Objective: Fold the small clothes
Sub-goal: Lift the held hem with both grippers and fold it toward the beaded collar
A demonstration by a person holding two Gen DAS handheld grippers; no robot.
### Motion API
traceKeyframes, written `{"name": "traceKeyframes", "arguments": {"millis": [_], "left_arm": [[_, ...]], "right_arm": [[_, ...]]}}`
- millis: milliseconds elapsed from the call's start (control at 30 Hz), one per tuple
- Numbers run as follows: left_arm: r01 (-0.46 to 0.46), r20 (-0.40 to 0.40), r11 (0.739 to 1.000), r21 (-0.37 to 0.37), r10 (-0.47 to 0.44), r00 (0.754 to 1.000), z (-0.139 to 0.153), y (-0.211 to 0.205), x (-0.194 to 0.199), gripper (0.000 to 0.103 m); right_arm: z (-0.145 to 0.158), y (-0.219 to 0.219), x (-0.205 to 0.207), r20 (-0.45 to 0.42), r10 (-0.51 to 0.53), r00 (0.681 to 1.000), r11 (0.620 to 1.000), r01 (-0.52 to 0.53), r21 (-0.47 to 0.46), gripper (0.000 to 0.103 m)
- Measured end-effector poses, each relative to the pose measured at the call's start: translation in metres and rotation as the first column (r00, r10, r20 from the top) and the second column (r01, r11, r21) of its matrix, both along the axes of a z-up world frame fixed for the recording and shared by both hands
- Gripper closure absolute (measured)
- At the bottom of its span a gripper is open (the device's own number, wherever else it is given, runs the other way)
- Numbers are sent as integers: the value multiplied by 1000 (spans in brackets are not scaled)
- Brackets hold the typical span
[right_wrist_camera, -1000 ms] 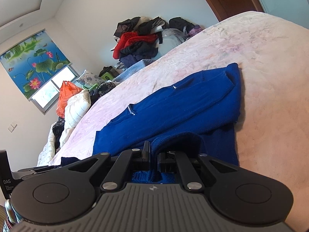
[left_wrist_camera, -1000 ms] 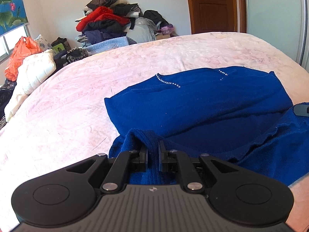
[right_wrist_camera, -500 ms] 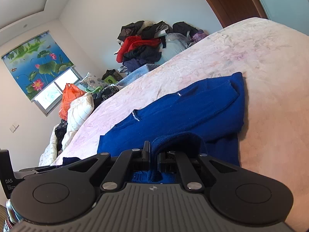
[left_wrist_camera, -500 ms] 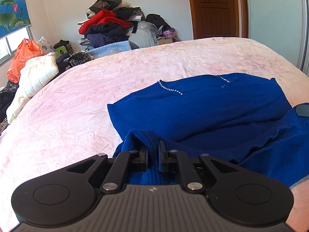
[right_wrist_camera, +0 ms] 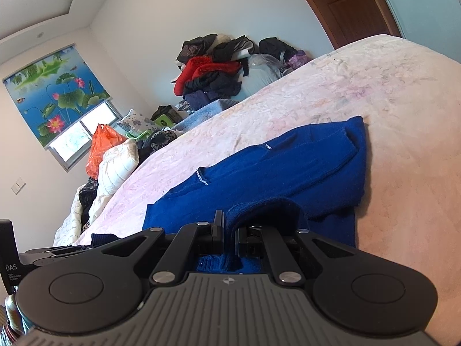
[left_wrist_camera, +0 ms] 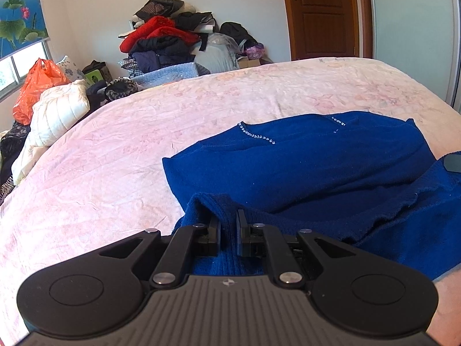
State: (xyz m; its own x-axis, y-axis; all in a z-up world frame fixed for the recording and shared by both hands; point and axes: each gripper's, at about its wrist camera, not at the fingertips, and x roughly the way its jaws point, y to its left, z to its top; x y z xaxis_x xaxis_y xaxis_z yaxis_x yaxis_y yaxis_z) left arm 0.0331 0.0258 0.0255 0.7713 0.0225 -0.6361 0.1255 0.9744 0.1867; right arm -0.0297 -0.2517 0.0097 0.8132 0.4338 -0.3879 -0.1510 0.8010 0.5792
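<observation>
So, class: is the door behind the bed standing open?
No. The brown door sits shut in its frame beyond the bed.

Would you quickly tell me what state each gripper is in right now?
Left gripper: closed, holding a fold of the blue sweater.
Right gripper: closed, holding the same sweater's edge.

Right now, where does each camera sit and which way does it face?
Left wrist: on the left gripper, looking across the bed toward the door; jaws shut on the blue sweater.
Right wrist: on the right gripper, rolled, facing the window; jaws shut on the sweater hem; left gripper at the left edge.
Shared: sweater, bed, clothes pile.
</observation>
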Motion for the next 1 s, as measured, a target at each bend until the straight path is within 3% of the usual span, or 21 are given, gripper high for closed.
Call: {"name": "traceKeyframes", "arguments": {"millis": [1000], "left_arm": [[-6, -5, 1000, 6, 6, 1000, -1, 1, 2, 94]], "right_arm": [[-4, 1, 0, -10, -1, 1000, 1000, 1, 30, 93]]}}
